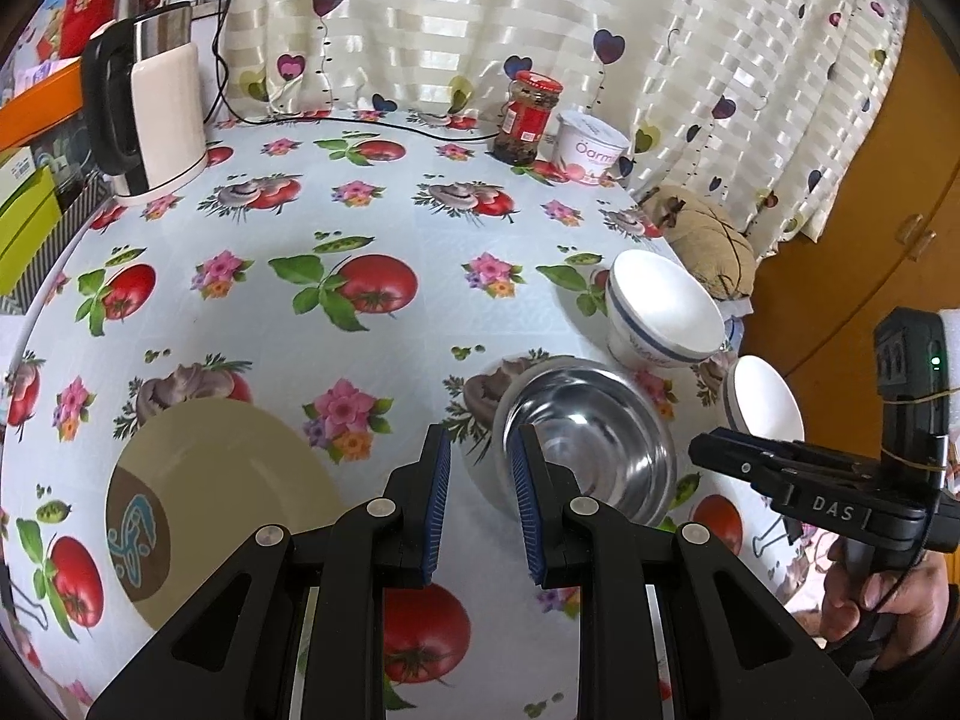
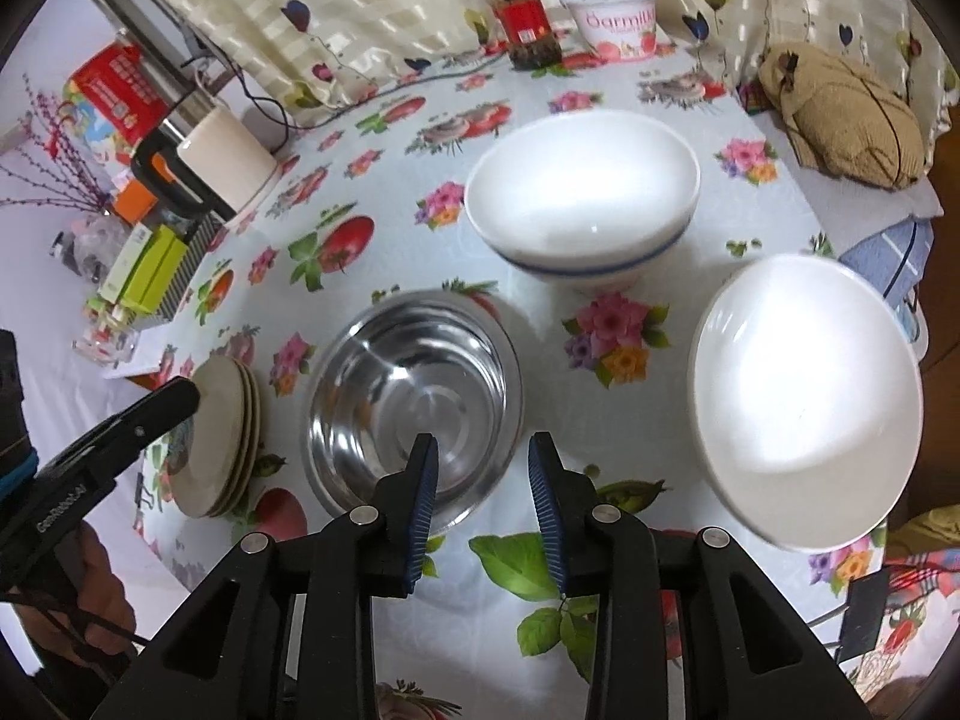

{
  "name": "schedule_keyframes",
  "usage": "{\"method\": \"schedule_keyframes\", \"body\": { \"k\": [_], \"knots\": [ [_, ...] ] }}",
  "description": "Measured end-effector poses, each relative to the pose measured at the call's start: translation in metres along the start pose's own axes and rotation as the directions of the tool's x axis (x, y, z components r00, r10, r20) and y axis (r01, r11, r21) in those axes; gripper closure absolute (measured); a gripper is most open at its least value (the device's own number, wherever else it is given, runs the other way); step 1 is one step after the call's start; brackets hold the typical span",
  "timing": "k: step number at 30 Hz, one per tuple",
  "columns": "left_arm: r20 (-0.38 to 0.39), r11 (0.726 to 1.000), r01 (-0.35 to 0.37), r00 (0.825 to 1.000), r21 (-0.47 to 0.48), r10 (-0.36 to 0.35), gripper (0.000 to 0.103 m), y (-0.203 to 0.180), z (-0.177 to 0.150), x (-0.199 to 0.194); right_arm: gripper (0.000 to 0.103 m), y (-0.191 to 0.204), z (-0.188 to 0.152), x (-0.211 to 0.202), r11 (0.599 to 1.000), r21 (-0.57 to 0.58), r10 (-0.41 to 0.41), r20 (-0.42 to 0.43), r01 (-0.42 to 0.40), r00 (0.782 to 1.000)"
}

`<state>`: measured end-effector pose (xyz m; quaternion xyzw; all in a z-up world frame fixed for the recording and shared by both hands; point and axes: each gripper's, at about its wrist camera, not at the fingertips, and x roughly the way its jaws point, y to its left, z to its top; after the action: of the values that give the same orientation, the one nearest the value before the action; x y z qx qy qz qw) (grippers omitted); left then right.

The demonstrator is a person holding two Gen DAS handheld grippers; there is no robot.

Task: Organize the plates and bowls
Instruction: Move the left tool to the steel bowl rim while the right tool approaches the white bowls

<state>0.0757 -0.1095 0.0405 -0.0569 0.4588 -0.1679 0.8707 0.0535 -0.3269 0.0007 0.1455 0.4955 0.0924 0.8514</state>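
A steel bowl (image 1: 591, 438) (image 2: 414, 396) sits on the flowered tablecloth. Two white bowls stand near it: a blue-ringed one (image 1: 660, 312) (image 2: 582, 204) behind it and a second (image 1: 765, 402) (image 2: 804, 396) to its right. A stack of beige plates (image 1: 222, 504) (image 2: 219, 438) lies to its left. My left gripper (image 1: 480, 450) is open and empty, hovering between the plates and the steel bowl. My right gripper (image 2: 483, 450) is open and empty, low over the steel bowl's near right rim; it also shows in the left wrist view (image 1: 714, 450).
A white kettle (image 1: 162, 114) (image 2: 222, 162) stands at the back left. A red-lidded jar (image 1: 528, 120) (image 2: 522, 18) and a yoghurt tub (image 1: 591, 147) (image 2: 618, 24) stand at the back by the curtain. A brown cloth bundle (image 1: 708, 240) (image 2: 840, 114) lies at the right edge.
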Motion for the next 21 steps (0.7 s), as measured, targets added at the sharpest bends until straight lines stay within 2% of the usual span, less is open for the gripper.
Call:
{"method": "schedule_keyframes", "body": {
  "k": [8, 21],
  "knots": [
    [0.000, 1.000, 0.011, 1.000, 0.007, -0.011, 0.080, -0.006, 0.009, 0.006, 0.071, 0.003, 0.009, -0.015, 0.999, -0.029, -0.011, 0.052, 0.012, 0.999],
    [0.000, 0.999, 0.039, 0.999, 0.010, -0.039, 0.080, -0.019, 0.023, 0.018, 0.071, -0.005, 0.023, -0.031, 0.996, -0.043, -0.072, 0.121, 0.078, 0.990]
  ]
}}
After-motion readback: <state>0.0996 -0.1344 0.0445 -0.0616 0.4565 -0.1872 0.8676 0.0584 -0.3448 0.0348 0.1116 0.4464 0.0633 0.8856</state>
